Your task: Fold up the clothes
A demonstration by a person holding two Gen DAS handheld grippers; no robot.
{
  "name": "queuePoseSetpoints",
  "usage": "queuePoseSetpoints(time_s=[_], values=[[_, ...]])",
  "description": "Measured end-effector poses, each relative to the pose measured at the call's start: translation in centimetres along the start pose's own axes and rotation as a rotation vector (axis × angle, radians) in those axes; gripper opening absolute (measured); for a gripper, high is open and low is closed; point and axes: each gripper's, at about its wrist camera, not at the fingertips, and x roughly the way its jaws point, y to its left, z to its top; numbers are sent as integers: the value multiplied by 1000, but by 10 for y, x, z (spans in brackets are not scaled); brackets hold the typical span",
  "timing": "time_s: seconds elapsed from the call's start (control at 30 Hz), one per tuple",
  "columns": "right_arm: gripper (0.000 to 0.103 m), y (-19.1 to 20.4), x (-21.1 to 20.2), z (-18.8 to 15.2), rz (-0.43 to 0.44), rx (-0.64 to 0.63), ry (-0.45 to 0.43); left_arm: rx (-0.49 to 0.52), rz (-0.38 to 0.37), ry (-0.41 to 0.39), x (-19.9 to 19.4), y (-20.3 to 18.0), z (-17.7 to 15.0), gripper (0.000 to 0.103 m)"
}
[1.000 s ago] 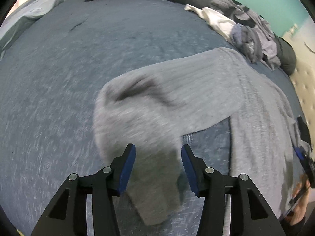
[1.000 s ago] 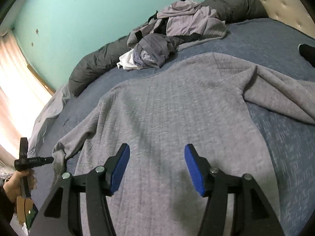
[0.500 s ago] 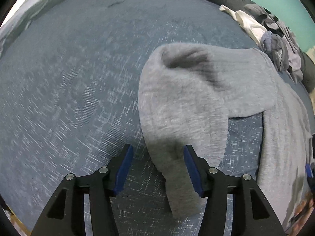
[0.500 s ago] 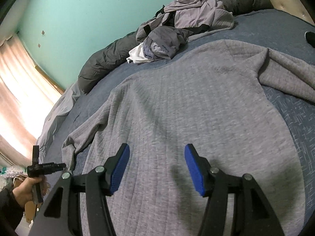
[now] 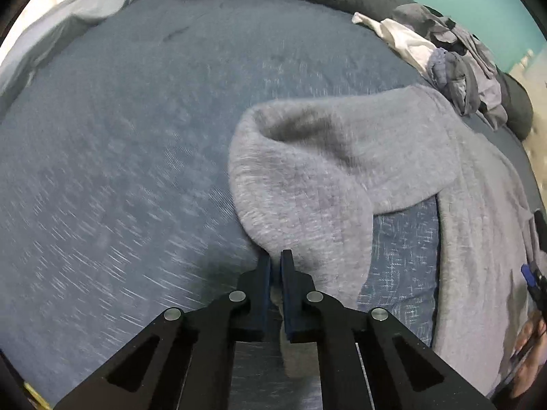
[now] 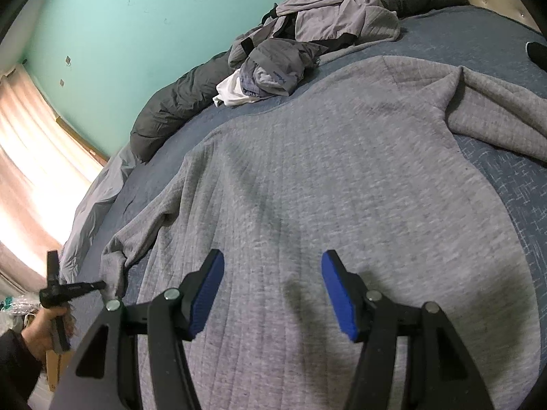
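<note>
Sleeve cuff (image 5: 297, 355) hiding btwn left gripper (image 5: 275, 266) arms

We're seeing bedspread (image 5: 119, 171) blurring w/ motion; sweater (image 6: 324, 205) hem is running off bottom edge, under right gripper (image 6: 272, 273).

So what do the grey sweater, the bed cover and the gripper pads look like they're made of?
Grey sweater: soft heathered knit, probably cotton blend, with ribbed vertical lines.
Bed cover: matte blue woven fabric with pale flecked threads.
Pads: smooth blue, likely rubber or foam, on black, plastic-looking fingers; the exact material is unclear.
</note>
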Motion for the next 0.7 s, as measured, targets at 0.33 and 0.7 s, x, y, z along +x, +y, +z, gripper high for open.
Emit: queuePoseSetpoints(time_s=[0.33,0.7], values=[[61,1,0,0,3,6,-5,24,140,-1,-36,57,41,4],[61,9,0,0,-3,-22,-19,37,263,43,-10,91,80,7]])
